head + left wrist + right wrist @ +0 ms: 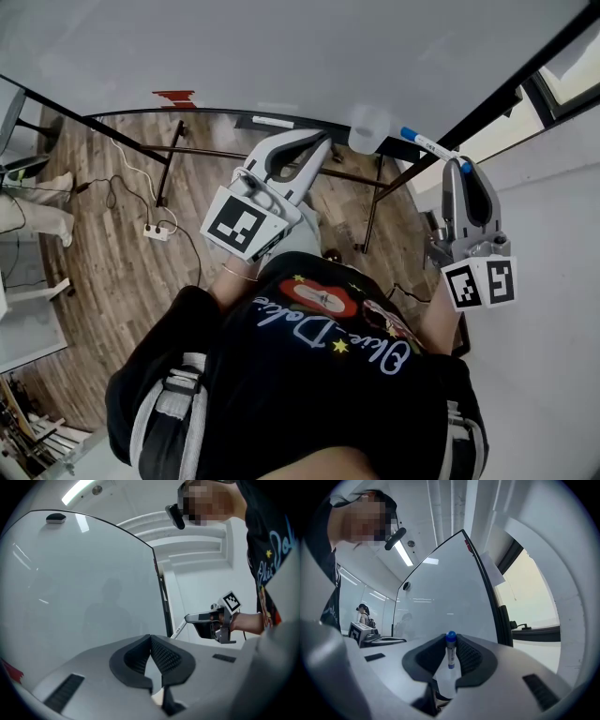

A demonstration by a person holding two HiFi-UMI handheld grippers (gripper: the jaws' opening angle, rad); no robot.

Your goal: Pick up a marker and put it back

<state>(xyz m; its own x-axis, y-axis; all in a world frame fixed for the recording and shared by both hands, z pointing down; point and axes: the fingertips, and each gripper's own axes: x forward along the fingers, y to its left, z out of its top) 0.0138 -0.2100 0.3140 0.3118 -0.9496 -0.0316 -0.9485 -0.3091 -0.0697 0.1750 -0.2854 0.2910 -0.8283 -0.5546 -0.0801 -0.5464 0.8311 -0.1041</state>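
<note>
A marker [429,145] with a white body and a blue cap juts from my right gripper [457,167] toward the whiteboard [281,56], close to its right edge. In the right gripper view the marker [450,649] stands between the pads, blue cap uppermost, and the right gripper [451,643] is shut on it. My left gripper [323,142] is raised at the middle, pointing at the board's lower edge. The left gripper [151,641] has its jaws shut together with nothing between them. From there the right gripper [190,618] shows with the marker [180,629] slanting down from it.
The whiteboard's black frame and stand legs [169,155] stand over a wooden floor with a power strip [156,231] and cables. A pale rounded object [368,131] sits at the board's lower edge. A window [562,66] lies to the right. Another person [363,613] stands far off.
</note>
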